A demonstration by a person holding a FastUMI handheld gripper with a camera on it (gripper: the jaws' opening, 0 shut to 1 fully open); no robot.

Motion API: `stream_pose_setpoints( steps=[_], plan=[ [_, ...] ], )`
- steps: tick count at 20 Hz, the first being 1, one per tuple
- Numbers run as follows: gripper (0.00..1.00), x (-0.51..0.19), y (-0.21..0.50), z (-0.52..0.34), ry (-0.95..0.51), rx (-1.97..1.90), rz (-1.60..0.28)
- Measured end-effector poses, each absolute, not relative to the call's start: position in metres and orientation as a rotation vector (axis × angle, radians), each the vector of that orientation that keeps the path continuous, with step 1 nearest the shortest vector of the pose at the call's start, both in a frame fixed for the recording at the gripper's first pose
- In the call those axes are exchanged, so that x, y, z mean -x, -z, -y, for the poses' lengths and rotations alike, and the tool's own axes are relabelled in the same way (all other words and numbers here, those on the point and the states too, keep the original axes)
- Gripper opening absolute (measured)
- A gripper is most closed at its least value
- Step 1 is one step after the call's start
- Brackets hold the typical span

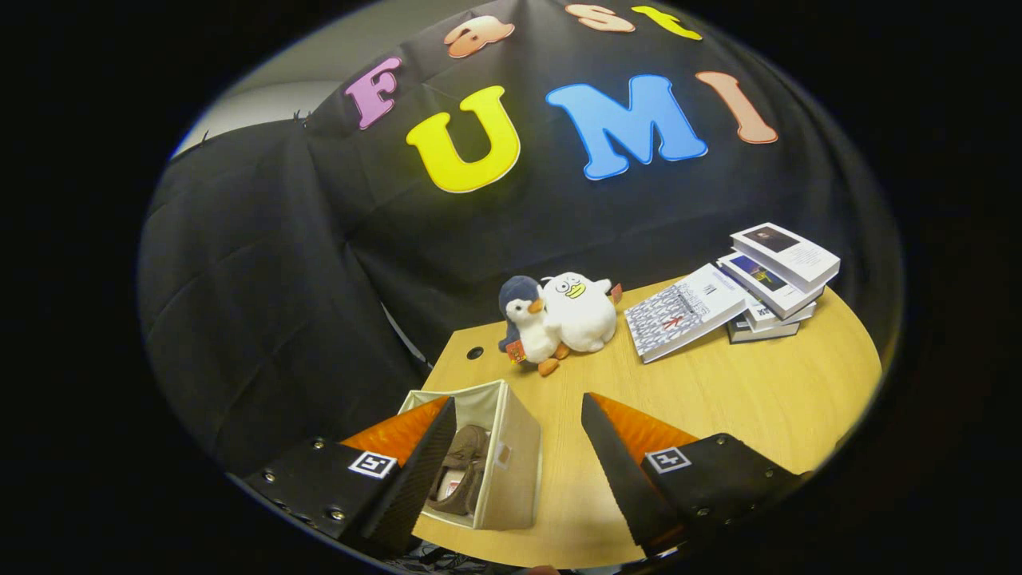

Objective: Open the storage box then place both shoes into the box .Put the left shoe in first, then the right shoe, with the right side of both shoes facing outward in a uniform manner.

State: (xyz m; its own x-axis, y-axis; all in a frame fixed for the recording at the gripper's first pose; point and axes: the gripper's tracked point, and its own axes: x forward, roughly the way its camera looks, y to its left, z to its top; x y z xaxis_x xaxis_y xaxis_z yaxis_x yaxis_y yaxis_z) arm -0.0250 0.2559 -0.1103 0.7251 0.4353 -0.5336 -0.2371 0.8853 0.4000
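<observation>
Black cloth walls close in a wooden table, seen from above along the gripper, whose fingers stand wide apart with nothing between them but bare wood and the box's near wall. The box, a pale fabric one, sits open near the table's edge, partly behind one finger, and brown shoes lie inside it; whether that is one shoe or a pair pressed together I cannot tell, nor which side faces out. No shoe lies on the table in this view, so the task looks close to done or done. The risk from here, as I judge it, lies in the soft box: its walls would give under a nudge, and since it stands close to the edge, a finger catching the rim on the way out could drag or tip it off. A shoe resting loosely inside could also roll over and spoil the uniform facing. Beyond the fingers, well apart from the box, two plush toys, a penguin leaning against a white duck, sit by the wall, and a stack of books with one book propped against it stands further along. None of these blocks the way to the box.
</observation>
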Motion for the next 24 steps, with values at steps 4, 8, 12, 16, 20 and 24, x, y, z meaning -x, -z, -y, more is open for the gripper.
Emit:
stream_pose_setpoints(
  steps=[4,8,12,16,20,24],
  plan=[
    [0.97,0.018,0.09,-0.199,-0.334,-0.23,-0.593],
    [0.98,0.011,0.045,-0.15,-0.301,-0.103,-0.399],
    [0.97,0.013,0.009,-0.105,-0.205,0.042,-0.242],
    [0.97,0.02,-0.011,-0.08,-0.162,0.073,-0.154],
    [0.98,0.025,-0.022,-0.065,-0.15,0.11,-0.092],
    [0.97,0.028,-0.036,-0.058,-0.131,0.106,-0.033]
  ],
)
